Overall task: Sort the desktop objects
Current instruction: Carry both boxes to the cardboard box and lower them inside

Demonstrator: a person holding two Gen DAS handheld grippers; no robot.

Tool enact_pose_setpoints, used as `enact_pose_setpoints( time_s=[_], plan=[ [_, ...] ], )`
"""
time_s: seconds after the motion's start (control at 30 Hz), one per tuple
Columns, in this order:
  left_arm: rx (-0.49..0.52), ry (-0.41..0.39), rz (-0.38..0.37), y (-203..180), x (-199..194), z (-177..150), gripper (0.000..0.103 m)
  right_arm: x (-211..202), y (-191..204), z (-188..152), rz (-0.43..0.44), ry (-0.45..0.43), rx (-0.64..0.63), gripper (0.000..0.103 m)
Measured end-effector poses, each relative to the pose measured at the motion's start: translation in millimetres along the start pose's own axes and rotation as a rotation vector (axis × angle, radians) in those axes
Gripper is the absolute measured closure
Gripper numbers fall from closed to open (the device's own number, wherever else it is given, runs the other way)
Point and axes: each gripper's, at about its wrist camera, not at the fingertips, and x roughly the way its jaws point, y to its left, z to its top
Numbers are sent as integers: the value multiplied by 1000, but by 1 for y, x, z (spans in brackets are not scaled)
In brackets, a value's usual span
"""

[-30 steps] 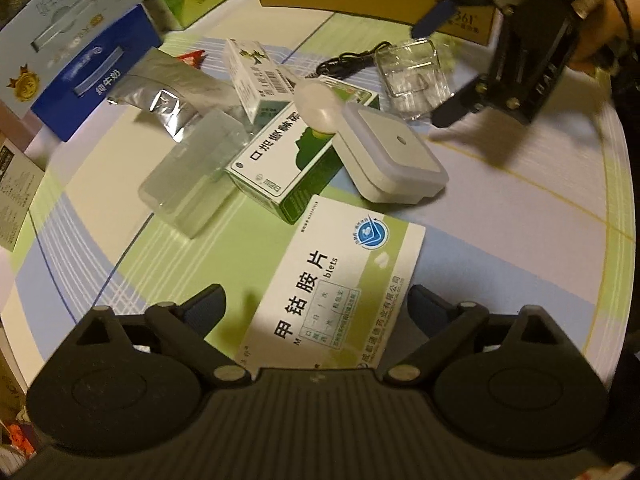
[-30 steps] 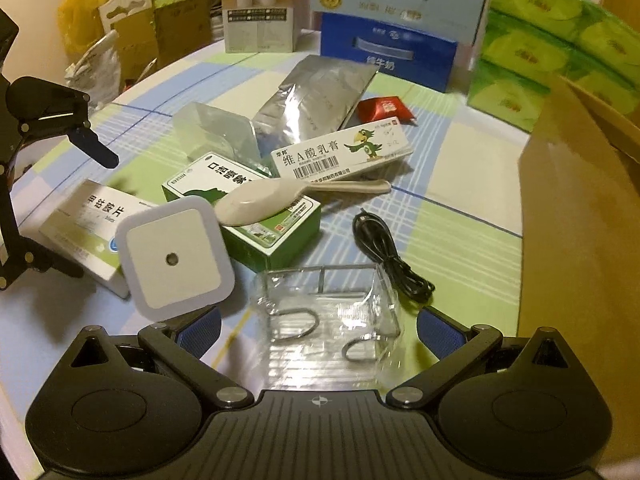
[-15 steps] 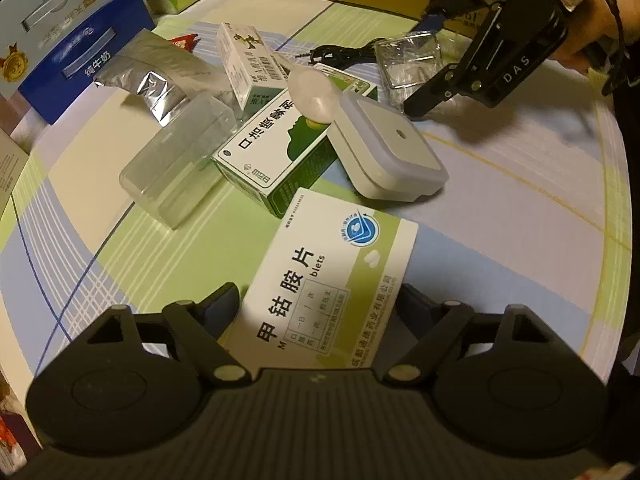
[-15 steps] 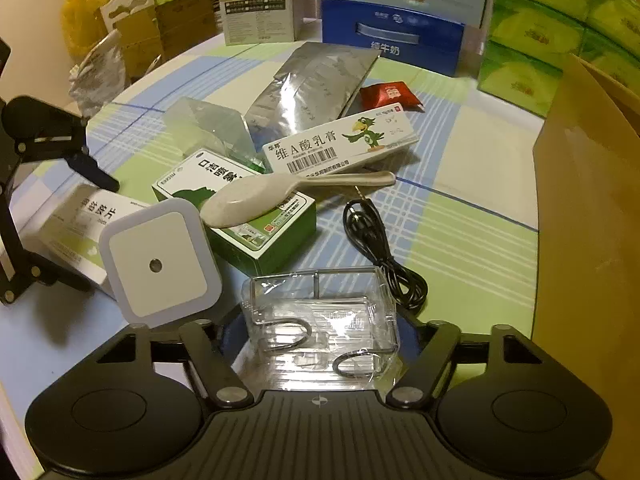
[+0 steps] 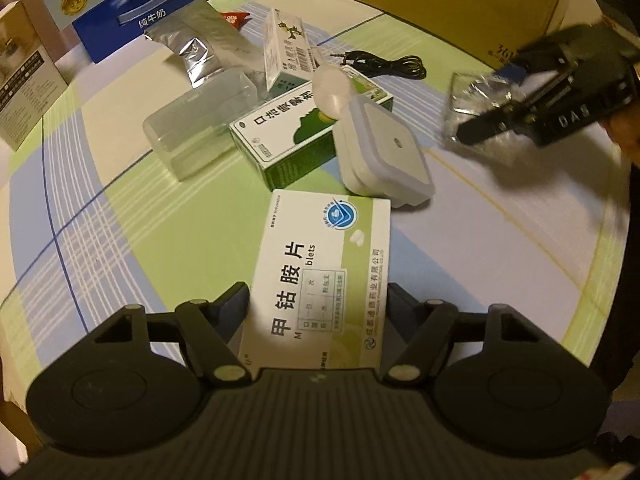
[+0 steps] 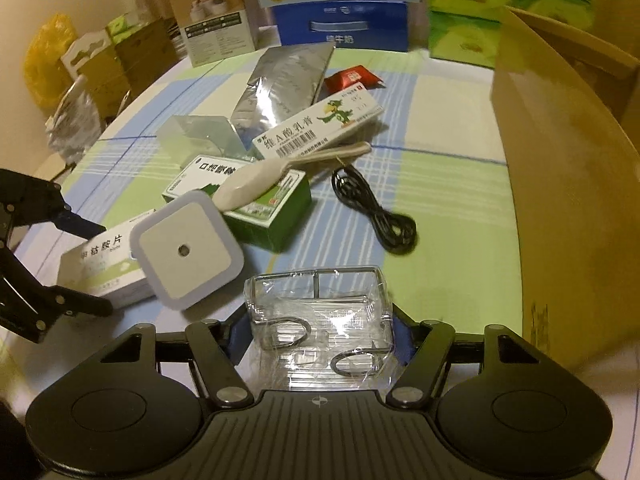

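Both grippers clamped on items over a cluttered worktop (image 5: 500,248).

Left gripper (image 5: 318,300): jaws closed against the two long sides of a white-and-green pill box (image 5: 324,276), near the worktop's front edge, far end just beside a white square night light (image 5: 386,156). Right gripper (image 6: 320,334): jaws pressed on both sides of a clear packet (image 6: 320,320) with metal hooks inside, near a coiled black cable (image 6: 380,216). Behind the night light: green box (image 6: 248,200) with a spoon (image 6: 264,178) resting on top, a parrot-printed tube box (image 6: 320,132), a foil pouch (image 6: 286,80). Cardboard box (image 6: 560,200) along the right.
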Motion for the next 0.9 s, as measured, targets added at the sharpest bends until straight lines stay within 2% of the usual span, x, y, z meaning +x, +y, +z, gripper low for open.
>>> enact_pose_setpoints(
  time_s=[0.3,0.47,0.6,0.9],
  plan=[
    [-10,4,26,-4,12,5,32,-1,2,-7,-15,-9,18,39],
    [-53,4,37,-4,10,4,34,-2,5,-9,-16,-9,4,39],
    [-56,-30,62,-10,-2,-2,34,-5,8,-9,-16,-31,-2,39],
    [-178,-42,136,-10,-39,0,34,-26,18,-20,-8,-90,23,39]
  ],
)
